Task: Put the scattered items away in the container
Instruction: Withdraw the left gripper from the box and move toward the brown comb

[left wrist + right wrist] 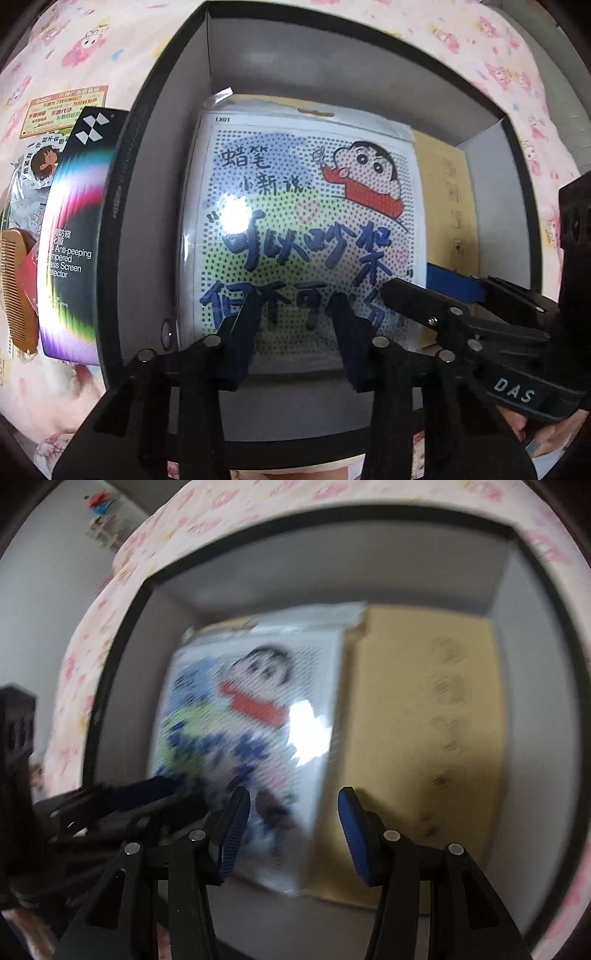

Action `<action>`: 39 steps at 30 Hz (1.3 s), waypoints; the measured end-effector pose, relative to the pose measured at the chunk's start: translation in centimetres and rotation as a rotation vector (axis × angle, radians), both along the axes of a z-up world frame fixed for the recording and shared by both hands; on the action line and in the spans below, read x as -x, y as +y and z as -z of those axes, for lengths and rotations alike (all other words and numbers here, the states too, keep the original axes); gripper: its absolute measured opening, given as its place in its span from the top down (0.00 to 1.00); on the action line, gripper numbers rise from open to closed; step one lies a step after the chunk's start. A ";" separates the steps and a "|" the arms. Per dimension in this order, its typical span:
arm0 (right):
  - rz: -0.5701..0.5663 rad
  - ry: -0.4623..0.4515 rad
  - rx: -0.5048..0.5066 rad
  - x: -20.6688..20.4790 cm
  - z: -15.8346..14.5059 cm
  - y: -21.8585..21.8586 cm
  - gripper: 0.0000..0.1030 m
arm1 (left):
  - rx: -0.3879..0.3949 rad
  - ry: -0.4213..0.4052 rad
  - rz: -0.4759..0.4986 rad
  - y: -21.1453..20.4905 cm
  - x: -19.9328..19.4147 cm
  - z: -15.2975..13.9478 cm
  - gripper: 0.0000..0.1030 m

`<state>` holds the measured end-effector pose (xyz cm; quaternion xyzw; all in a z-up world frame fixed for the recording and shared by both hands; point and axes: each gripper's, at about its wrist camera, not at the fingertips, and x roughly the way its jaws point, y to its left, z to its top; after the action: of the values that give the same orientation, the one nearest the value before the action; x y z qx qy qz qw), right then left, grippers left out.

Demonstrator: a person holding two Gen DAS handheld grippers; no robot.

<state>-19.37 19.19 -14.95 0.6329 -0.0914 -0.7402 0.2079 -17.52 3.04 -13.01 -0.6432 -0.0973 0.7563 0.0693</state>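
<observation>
Beyond the box's (122,229) left wall, on the bedsheet (498,55), the screen-protector pack (74,236) and comb (18,288) lie lengthwise, nearer the left gripper (291,339); both jaws part-open, empty, above the boxed cartoon sheet (303,221).

1. The black-rimmed, grey-lined cardboard box (369,66) sits on the pink cartoon-print cloth (498,55).
2. Inside, the plastic-sleeved cartoon bead-art sheet (295,221) lies flat, overlapping the tan kraft envelope (447,192) to its right (envelope's underneath).
3. Both grippers hang over the box's near side: left gripper (295,317) above the sheet, right gripper (293,819) beside it.
4. Left of the box: a black rainbow-striped screen protector pack (74,236) against its wall, then a brown wooden comb (16,280) and printed paper cards (62,110) (further out).
</observation>
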 end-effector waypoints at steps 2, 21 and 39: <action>0.015 0.032 -0.017 -0.1 -0.6 0.2 0.54 | -0.036 0.036 0.001 -0.1 -0.7 -0.8 0.55; 0.007 0.547 -0.090 -12.1 -14.2 -3.2 0.54 | -0.138 0.470 0.002 -4.2 -13.0 -14.7 0.40; -0.261 0.553 -0.012 -17.2 -15.6 -18.3 0.54 | -0.165 0.496 -0.229 -18.0 -20.8 -13.4 0.40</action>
<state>-2.15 0.91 0.70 0.4148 0.0550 -0.8521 0.3145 3.32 -14.98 0.43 -0.4155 -0.2106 0.8830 0.0575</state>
